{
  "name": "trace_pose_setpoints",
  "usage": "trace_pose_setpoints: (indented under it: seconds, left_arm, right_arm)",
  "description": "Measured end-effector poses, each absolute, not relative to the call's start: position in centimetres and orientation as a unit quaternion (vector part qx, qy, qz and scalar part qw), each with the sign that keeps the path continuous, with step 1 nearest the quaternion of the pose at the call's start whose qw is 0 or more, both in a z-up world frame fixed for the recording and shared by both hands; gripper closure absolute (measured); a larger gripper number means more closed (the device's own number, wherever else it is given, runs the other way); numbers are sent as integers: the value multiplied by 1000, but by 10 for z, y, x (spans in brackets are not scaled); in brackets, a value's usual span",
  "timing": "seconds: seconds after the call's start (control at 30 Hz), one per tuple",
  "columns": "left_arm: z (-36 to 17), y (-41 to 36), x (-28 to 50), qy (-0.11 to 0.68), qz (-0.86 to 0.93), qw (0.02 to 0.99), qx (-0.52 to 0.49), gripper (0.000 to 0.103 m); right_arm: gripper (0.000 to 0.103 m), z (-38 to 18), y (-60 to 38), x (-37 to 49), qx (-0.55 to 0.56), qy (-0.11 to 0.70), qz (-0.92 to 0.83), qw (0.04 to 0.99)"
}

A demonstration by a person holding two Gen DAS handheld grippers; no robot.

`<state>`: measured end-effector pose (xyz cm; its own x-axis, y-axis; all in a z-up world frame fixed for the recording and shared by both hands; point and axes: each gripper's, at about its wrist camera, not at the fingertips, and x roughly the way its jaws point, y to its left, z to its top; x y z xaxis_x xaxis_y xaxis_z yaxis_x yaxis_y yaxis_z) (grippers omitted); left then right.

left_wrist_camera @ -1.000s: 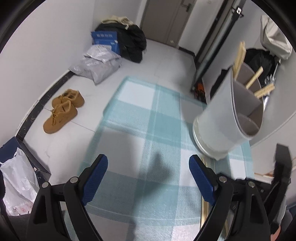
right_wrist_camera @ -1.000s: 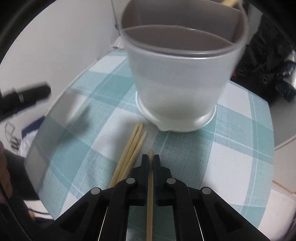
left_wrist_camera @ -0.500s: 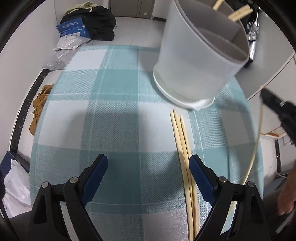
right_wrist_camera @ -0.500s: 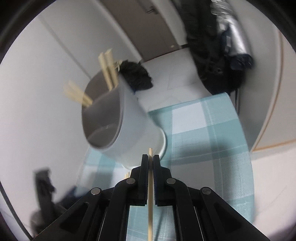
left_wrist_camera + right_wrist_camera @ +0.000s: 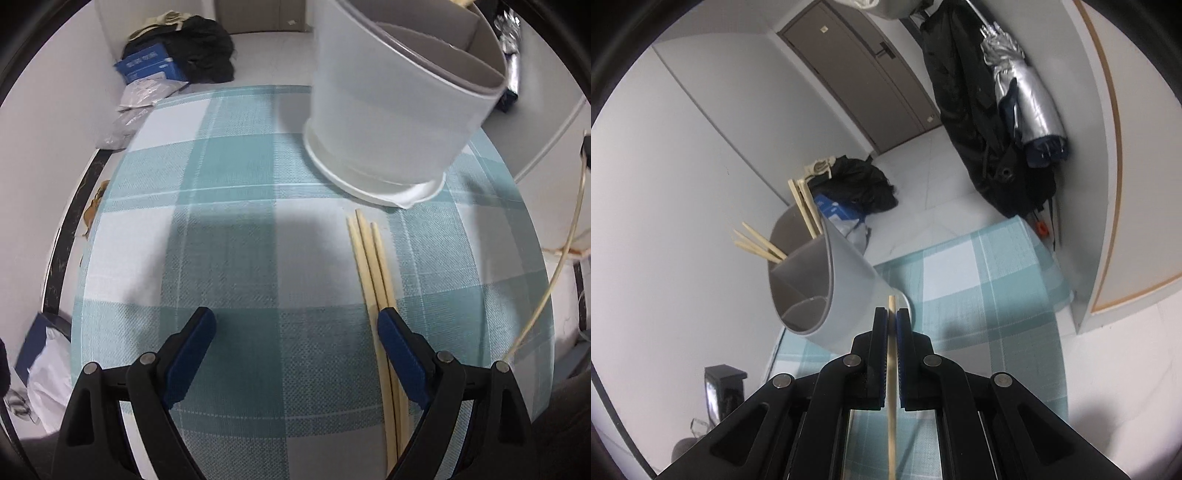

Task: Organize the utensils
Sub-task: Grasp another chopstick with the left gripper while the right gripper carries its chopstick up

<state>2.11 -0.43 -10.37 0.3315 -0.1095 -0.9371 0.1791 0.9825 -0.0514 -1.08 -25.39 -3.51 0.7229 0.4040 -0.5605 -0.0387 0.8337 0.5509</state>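
Three wooden chopsticks (image 5: 373, 266) lie side by side on the teal checked cloth (image 5: 236, 236), just in front of a pale grey divided utensil holder (image 5: 391, 110). My left gripper (image 5: 295, 325) hangs open above the cloth, its right finger over the chopsticks' near ends. My right gripper (image 5: 892, 314) is shut on a single chopstick (image 5: 892, 387), raised above and right of the holder (image 5: 831, 295). Several chopsticks (image 5: 798, 221) stand in the holder's far compartments. In the left wrist view the held chopstick (image 5: 554, 280) shows as a thin pale stick at the right edge.
The cloth covers a small round table (image 5: 997, 280). On the floor beyond lie a black bag (image 5: 199, 48), a blue box (image 5: 147, 68) and plastic packets (image 5: 144, 99). Coats and a silver umbrella (image 5: 1023, 92) hang by the door.
My right gripper lifted the chopstick off the cloth and rolled, rising above the holder. My left gripper swung over the table and tipped downward, bringing the three chopsticks under it.
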Motion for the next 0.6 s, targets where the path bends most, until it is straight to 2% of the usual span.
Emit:
trace_pose_setpoints:
  seconds: [0.2,0.3,0.4,0.5,0.57,0.6]
  left_arm:
    - [-109,-8,30,578,-77,811,43,16]
    - [-107,-14,37,577,-76,811,56,20]
    - [-105,-23,44,572,-81,813,68,36]
    - [-103,-29,54,571,-85,813,78,59]
    - [-103,-32,54,574,-93,811,71,83]
    - [-104,-33,56,576,-100,809,62,89]
  right_arm:
    - [99,-25,-261,-16,256,334,124,898]
    - [99,-25,-264,-18,259,334,125,898]
    - [99,-24,-266,-19,261,333,126,897]
    - [99,-22,-268,-21,263,328,126,898]
    - [99,-21,-269,-23,263,325,127,899]
    - [99,-20,-269,-24,264,325,127,899]
